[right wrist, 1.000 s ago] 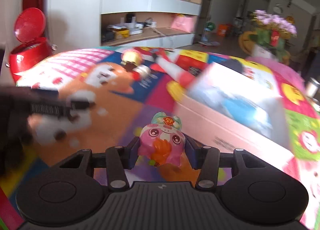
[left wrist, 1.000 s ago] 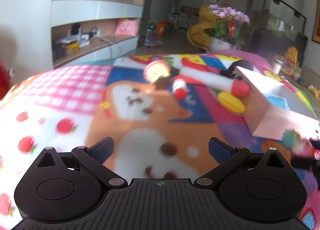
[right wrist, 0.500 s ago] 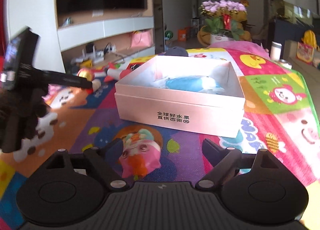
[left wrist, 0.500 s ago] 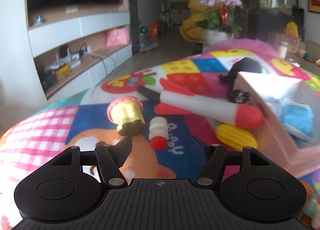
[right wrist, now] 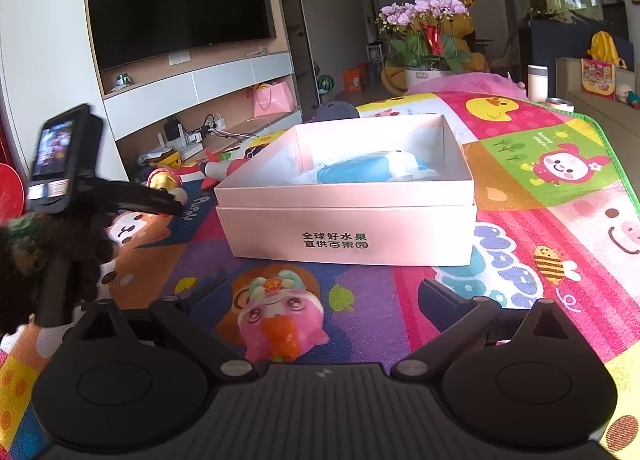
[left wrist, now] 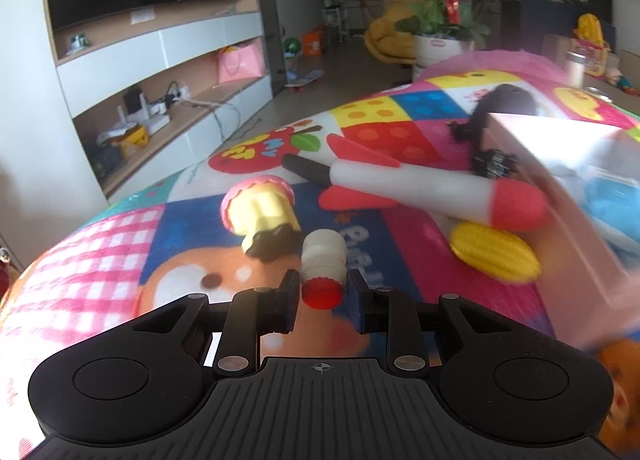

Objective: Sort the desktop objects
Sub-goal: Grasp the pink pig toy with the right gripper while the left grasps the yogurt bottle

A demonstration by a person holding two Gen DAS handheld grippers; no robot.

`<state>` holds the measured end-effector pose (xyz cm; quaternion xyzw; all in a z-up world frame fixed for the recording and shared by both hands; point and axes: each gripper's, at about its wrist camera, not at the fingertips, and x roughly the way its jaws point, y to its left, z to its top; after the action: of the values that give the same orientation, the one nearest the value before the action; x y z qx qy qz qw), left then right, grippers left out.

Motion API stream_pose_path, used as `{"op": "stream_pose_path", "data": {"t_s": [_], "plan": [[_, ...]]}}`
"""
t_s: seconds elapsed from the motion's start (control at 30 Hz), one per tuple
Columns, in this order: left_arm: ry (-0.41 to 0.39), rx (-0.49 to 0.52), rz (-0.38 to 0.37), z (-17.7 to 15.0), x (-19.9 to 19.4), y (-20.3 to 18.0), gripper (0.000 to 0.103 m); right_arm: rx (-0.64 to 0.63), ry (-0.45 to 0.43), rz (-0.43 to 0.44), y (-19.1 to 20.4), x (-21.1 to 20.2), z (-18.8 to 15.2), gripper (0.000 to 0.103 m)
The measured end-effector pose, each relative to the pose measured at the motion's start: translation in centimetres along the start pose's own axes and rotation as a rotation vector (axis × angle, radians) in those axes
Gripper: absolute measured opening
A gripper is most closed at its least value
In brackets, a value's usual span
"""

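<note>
A small white bottle with a red cap (left wrist: 323, 260) lies on the colourful play mat, and my left gripper (left wrist: 322, 296) is shut on its cap end. A pink cartoon figure toy (right wrist: 280, 320) lies on the mat between the fingers of my right gripper (right wrist: 320, 292). Those jaws are opening and stand wide, with no pad touching the toy. Just beyond the toy is an open pink cardboard box (right wrist: 348, 236) with a blue packet (right wrist: 360, 170) inside. The right wrist view also shows the left gripper (right wrist: 160, 204) at the left, held by a gloved hand (right wrist: 40, 260).
Near the bottle lie a pink and yellow cupcake toy (left wrist: 260, 208), a white and red rocket toy (left wrist: 432, 188) and a yellow corn toy (left wrist: 494, 256). A black object (left wrist: 504, 100) sits behind the box (left wrist: 580, 220). A TV shelf wall stands to the left.
My left gripper moved in over the bottle and closed on it. My right gripper released the pink figure onto the mat in front of the box, and its jaws spread wide.
</note>
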<state>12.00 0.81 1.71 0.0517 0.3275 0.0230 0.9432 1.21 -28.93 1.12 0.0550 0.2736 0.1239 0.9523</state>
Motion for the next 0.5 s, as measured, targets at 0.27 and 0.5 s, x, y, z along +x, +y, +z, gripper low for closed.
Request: {"op": "stream_pose_path", "data": {"t_s": [0.27, 0.5], "plan": [[-0.031, 0.115, -0.153, -5.2, -10.5, -1.4, 0.029, -0.028, -0.013, -0.046, 0.7, -0.3, -0.2, 0.1], [0.007, 0.122, -0.234, -9.3, -13.3, -2.1, 0.03, -0.037, 0.048, -0.052, 1.2, -0.7, -0.6, 0.103]]}}
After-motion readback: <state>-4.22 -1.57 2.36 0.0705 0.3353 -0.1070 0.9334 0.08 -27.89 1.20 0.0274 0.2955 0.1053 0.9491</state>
